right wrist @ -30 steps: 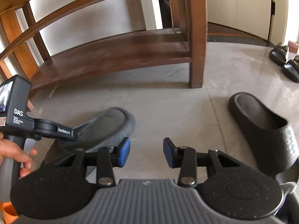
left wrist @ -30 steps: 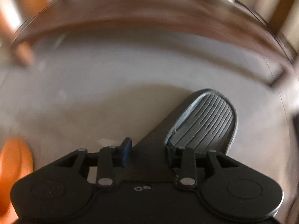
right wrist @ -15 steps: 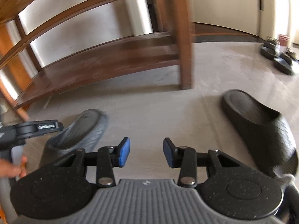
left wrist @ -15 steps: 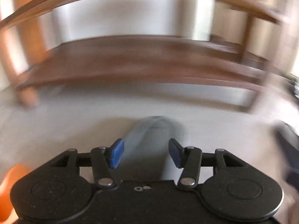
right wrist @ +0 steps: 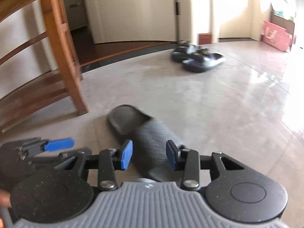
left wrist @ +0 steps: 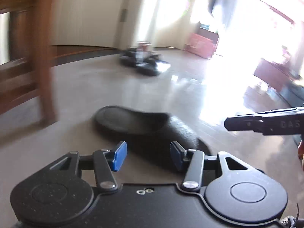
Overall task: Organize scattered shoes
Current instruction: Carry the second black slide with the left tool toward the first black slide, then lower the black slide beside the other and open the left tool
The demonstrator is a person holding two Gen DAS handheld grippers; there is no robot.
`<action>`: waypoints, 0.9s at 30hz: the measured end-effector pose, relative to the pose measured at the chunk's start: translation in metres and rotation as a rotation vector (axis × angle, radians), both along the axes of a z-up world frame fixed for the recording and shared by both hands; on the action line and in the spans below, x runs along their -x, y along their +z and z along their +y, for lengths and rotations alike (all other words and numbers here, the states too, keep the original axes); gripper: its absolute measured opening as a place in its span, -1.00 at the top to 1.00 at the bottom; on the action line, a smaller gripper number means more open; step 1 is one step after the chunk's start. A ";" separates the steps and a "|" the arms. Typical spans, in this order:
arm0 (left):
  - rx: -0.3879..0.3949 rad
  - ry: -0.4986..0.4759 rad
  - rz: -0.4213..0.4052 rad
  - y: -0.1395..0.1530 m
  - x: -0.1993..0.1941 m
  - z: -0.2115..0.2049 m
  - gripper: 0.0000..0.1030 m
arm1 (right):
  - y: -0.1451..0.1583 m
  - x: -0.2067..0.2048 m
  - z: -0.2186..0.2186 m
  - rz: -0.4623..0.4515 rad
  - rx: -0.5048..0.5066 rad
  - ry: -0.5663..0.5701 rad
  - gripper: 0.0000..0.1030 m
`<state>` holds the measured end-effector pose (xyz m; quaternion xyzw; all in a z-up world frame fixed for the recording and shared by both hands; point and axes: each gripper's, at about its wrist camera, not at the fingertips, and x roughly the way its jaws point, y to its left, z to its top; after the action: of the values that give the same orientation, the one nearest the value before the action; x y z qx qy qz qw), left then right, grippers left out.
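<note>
The room had a smooth grey floor [right wrist: 190, 98] with glare from a bright doorway on the right and a wooden rack [right wrist: 62, 43] on the left, its corner post standing close to the heel end of a dark slipper [right wrist: 144, 133]. That slipper lay flat on the floor, toe end nearest the cameras. A second earlier the left gripper [left wrist: 148, 154] had been pinching another slipper; now its blue pads stood spread and empty, and its view had swung from the rack toward this slipper [left wrist: 140, 123]. The right gripper [right wrist: 149, 155] was likewise spread, with the slipper's toe end showing between its pads, contact unclear. Far off near the door sat a cluster of black sandals [right wrist: 195, 58], well apart from the slipper
</note>
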<state>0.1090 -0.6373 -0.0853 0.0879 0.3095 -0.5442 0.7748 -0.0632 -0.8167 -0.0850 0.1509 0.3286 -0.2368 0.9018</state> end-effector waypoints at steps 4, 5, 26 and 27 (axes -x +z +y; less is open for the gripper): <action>-0.015 -0.125 0.025 -0.013 -0.019 -0.041 0.01 | -0.004 0.014 -0.009 -0.004 -0.017 -0.035 0.16; -0.035 -0.152 0.039 -0.017 -0.024 -0.053 0.01 | -0.006 0.016 -0.010 -0.004 -0.022 -0.043 0.16; -0.067 -0.044 0.338 -0.054 -0.073 -0.073 0.64 | -0.020 0.024 -0.016 -0.046 -0.111 -0.056 0.16; -0.056 -0.020 0.337 -0.056 -0.077 -0.064 0.66 | -0.020 0.022 -0.014 -0.052 -0.111 -0.052 0.16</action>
<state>0.1857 -0.7017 -0.1409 0.0199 0.4492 -0.5500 0.7038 -0.0854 -0.8307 -0.1045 0.2154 0.3137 -0.2377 0.8937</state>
